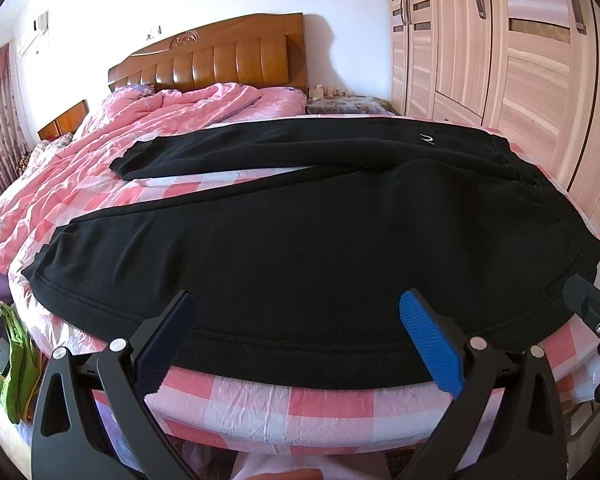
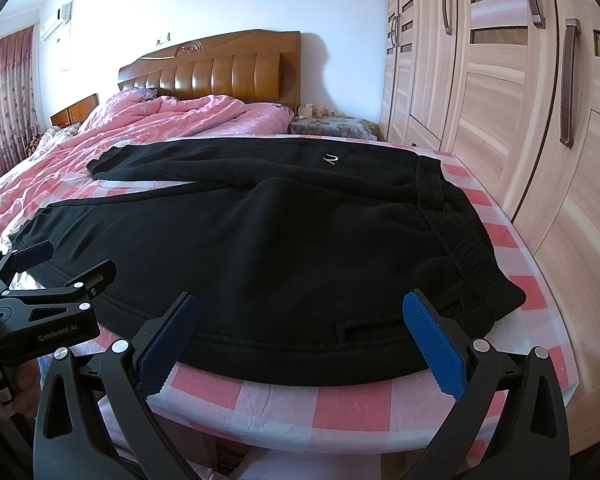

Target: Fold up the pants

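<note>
Black pants (image 1: 320,240) lie flat on the pink checked sheet at the foot of the bed, waistband to the right, both legs stretching left. A small white logo (image 1: 429,139) marks the far leg. My left gripper (image 1: 296,316) is open and empty, its blue pads over the near side seam of the near leg. My right gripper (image 2: 300,316) is open and empty over the near seam close to the ribbed waistband (image 2: 460,240) and a pocket slit. The left gripper also shows at the left edge of the right wrist view (image 2: 66,262).
A crumpled pink quilt (image 1: 172,116) covers the head of the bed below a wooden headboard (image 1: 220,56). A wardrobe (image 1: 500,60) runs along the right side. A green bag (image 1: 10,356) lies on the floor at left. The bed's edge (image 2: 340,412) is just below the grippers.
</note>
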{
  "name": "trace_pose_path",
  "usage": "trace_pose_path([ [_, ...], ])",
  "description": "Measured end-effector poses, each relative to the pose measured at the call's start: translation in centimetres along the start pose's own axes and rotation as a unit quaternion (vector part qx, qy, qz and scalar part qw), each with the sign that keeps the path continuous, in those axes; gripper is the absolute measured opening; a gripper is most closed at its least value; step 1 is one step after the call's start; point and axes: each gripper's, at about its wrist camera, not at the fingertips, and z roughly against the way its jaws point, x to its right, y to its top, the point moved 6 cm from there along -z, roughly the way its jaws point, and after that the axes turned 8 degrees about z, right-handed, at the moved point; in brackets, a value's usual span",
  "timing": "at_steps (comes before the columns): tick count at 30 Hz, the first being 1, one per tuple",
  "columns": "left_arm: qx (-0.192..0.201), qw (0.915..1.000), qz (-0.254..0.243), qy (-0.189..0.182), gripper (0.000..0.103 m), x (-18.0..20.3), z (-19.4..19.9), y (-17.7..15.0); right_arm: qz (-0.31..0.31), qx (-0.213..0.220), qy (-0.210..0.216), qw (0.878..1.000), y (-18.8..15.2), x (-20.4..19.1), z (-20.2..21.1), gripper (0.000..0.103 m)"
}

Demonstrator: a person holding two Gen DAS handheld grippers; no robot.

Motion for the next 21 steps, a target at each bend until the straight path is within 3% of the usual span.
trace_pose_path([
  [8, -0.013, 0.9997, -0.015, -0.011, 0.102, -0.1, -0.7, 0.5, 0.017, -0.003, -0.005, 1.000, 1.3, 1.1, -1.5, 0.099],
  [12, -0.019, 0.9987, -0.042, -0.023, 0.102, -0.1, -1.8, 2.0, 0.020, -0.014, 0.035, 0.999, 4.0, 2.7, -3.9, 0.099],
  [15, -0.022, 0.9968, -0.074, -0.017, 0.102, -0.6, -3.1, 4.8, 0.021, -0.037, 0.079, 0.996, 6.8, 4.7, -7.0, 0.099],
  [18, -0.009, 0.9977, -0.067, -0.011, 0.102, -2.1, -4.3, 9.2, 0.021, -0.054, 0.083, 0.995, 10.5, 8.0, -11.3, 0.099],
  [20, -0.028, 0.9985, -0.042, -0.021, 0.102, -3.1, -6.0, 12.1, 0.019, -0.060, 0.104, 0.993, 13.3, 9.9, -15.1, 0.099],
  [21, -0.056, 0.9973, -0.028, -0.038, 0.101, -3.5, -7.5, 13.6, 0.017, -0.064, 0.113, 0.991, 14.3, 10.5, -16.8, 0.099],
])
